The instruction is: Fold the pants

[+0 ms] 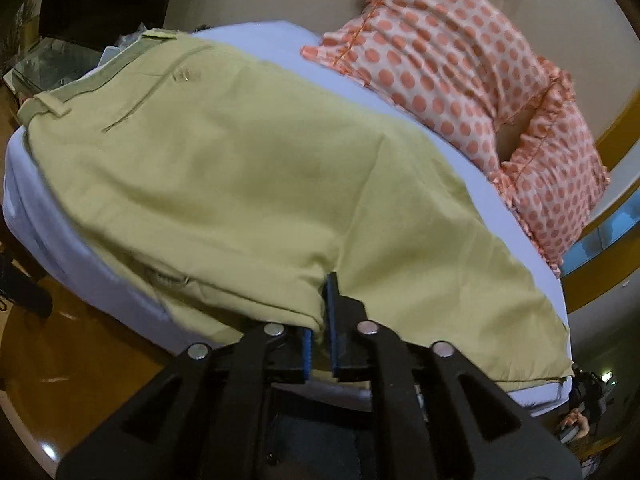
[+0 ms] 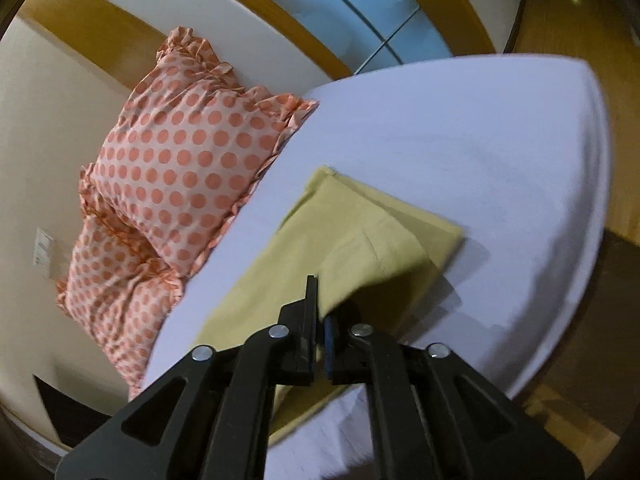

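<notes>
Yellow-green pants (image 1: 240,184) lie spread on a white bed (image 1: 280,40), waistband at the far left. My left gripper (image 1: 322,308) is shut on the near edge of the pants, its fingers pinching the cloth. In the right wrist view the leg end of the pants (image 2: 360,240) lies on the bed (image 2: 480,140). My right gripper (image 2: 320,312) is shut on that leg cloth and lifts a fold of it slightly off the sheet.
Two orange polka-dot pillows (image 1: 460,80) lean against the wall at the head of the bed; they also show in the right wrist view (image 2: 184,168). A wooden floor (image 1: 60,360) lies beside the bed. A wood-framed window (image 2: 360,12) is behind.
</notes>
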`<state>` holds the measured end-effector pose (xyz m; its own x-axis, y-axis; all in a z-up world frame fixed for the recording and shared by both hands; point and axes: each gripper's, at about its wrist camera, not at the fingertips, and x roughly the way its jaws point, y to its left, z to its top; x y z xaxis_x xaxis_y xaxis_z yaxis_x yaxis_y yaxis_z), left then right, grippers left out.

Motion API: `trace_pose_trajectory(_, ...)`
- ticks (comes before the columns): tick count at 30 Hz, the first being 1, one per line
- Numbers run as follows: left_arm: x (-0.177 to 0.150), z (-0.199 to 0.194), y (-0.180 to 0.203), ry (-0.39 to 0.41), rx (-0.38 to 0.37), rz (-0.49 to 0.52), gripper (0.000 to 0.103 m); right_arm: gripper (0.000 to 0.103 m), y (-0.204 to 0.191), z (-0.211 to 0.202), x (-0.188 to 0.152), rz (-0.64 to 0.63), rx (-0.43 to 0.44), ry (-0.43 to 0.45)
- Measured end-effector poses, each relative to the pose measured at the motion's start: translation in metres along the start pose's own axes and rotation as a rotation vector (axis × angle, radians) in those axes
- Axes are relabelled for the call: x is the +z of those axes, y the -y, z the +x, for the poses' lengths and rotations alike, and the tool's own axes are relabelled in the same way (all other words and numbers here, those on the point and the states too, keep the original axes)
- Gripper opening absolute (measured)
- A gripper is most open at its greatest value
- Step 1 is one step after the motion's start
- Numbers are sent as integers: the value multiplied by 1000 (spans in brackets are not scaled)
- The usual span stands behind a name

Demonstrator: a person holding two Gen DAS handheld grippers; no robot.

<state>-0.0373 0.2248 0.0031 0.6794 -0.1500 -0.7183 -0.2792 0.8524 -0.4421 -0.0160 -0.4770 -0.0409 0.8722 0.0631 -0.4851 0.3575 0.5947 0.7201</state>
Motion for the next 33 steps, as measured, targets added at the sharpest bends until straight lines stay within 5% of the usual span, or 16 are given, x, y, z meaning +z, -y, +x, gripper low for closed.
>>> trace_pose_trajectory(1, -3, -3, -1, 10, -7, 1, 12, 48, 2, -9, -1, -7, -34, 32)
trace_pose_trajectory(2, -6, -7, -1, 21, -17, 3, 14, 60, 3, -15, -2, -13, -47, 61)
trace_pose_trajectory(5, -18, -21, -5, 67, -45, 13, 26, 64, 10, -31, -5, -55, -111, 158)
trace_pose_trajectory(11, -26, -52, -23, 176, -20, -41, 42, 57, 24, -17, -13, -52, -125, 149)
trace_pose_trajectory(13, -26, -66, -35, 239, 6, -88, 48, 42, 21, -10, -17, -67, -66, 123)
trace_pose_trajectory(15, -23, -72, -44, 268, 9, -119, 49, 38, 15, -4, -23, -111, -51, 130)
trace_pose_trajectory(23, -16, -70, -60, 276, 24, -159, 50, 4, 12, 3, -30, -196, -54, 169)
trace_pose_trajectory(27, -13, -65, -62, 276, 30, -165, 51, 3, -15, -2, -24, -256, 44, 189)
trace_pose_trajectory(33, -15, -71, -71, 308, 47, -187, 54, 3, -141, -2, -55, -465, 357, 100)
